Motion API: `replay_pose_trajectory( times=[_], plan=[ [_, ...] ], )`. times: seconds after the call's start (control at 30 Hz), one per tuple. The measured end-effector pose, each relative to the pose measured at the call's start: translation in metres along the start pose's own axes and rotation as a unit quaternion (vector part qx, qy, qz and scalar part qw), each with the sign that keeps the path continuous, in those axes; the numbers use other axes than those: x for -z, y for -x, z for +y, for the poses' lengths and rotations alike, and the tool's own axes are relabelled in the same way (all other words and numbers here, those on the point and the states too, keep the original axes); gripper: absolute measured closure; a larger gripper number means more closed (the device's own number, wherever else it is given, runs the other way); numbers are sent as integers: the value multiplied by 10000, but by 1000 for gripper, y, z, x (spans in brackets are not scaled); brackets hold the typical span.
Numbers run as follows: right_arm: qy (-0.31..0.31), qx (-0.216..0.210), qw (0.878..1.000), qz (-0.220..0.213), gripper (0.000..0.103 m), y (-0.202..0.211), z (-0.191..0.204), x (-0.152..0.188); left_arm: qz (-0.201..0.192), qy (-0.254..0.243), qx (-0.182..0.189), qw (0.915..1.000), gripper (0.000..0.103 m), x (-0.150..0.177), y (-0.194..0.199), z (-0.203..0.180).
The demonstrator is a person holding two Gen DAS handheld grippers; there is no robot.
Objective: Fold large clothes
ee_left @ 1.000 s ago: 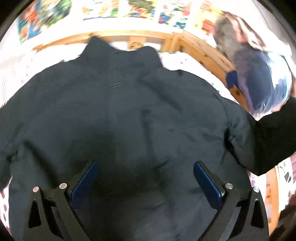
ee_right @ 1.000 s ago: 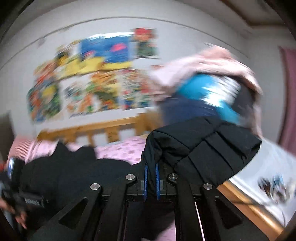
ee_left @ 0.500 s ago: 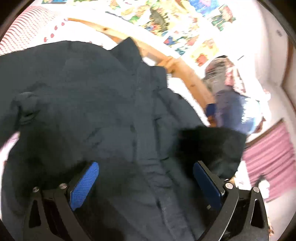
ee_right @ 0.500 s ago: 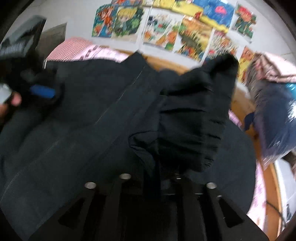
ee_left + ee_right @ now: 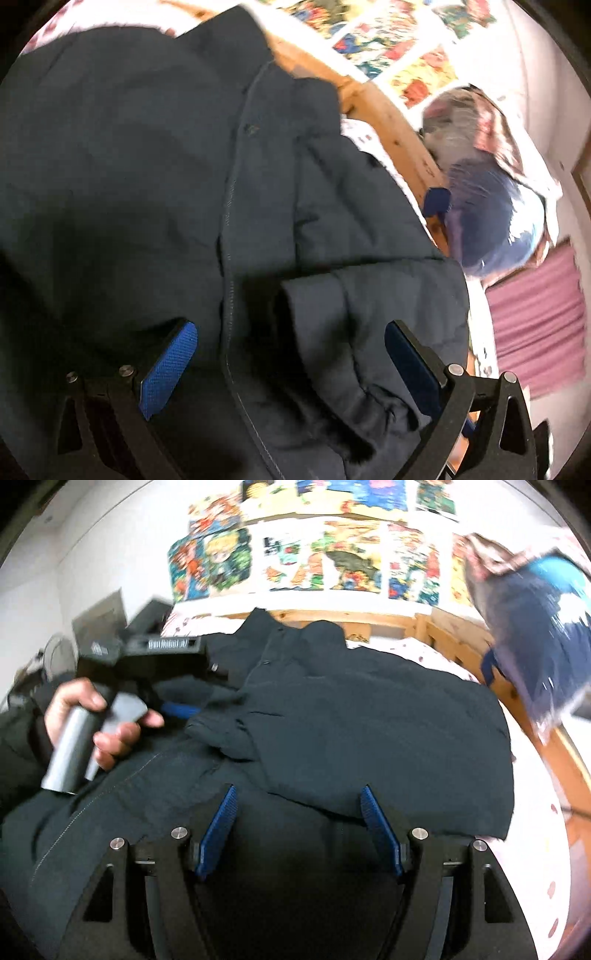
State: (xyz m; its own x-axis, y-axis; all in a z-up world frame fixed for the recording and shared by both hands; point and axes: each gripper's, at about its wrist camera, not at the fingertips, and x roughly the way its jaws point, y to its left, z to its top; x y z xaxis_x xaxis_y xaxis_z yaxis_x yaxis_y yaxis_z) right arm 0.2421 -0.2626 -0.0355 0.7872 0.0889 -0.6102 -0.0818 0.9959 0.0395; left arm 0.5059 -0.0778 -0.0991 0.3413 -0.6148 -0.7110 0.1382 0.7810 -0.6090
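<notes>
Dark, quilted fabric fills both views: the jacket [image 5: 369, 731] lies spread on the bed [image 5: 535, 849], collar toward the wooden headboard [image 5: 454, 635], with its right sleeve [image 5: 369, 325] laid across the chest. My left tool [image 5: 291, 365] hangs above the front zip with its blue pads wide apart and nothing between them; in the right wrist view I can see my hand [image 5: 96, 720] around its handle, over the jacket's other side. My right tool [image 5: 299, 827] is open as well, pads spread over the folded sleeve's lower edge, holding nothing. I judge the coat to be bulky and soft, padded enough to spring back rather than hold a crease, and the shell looks smooth, so a shallow pinch may slip off. It will sag under its own weight if I lift it by one point. For the next fold I would take the far sleeve at its cuff or the outer seam of the shoulder, biting through a full thickness of padding, and keep the cloth low over the bed as I carry it across.
</notes>
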Motion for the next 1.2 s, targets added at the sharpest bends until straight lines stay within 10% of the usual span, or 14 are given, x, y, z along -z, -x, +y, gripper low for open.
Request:
replay_pose_trajectory(
  times=[0.13,0.37,0.67,1.07,1.2],
  plan=[
    [-435,-52,9990,-43,39,12,-27,19,-198,55,157,9997,19,-4,-5,-5],
    [-885,-33,9961,-34,39,-24,-76,1,-583,-684,-461,9949,93,1,10,-38],
    [-800,496,9950,-336,39,-14,-100,-23,-1731,-1095,-599,9770,98,-2,101,-73],
    [125,608,9969,-489,41,-75,-76,-104,-2272,-1196,-2627,9301,98,-13,172,-26],
    [399,610,9973,-54,45,-120,-56,-111,-1850,-984,-2957,9320,98,-19,154,7]
  ],
)
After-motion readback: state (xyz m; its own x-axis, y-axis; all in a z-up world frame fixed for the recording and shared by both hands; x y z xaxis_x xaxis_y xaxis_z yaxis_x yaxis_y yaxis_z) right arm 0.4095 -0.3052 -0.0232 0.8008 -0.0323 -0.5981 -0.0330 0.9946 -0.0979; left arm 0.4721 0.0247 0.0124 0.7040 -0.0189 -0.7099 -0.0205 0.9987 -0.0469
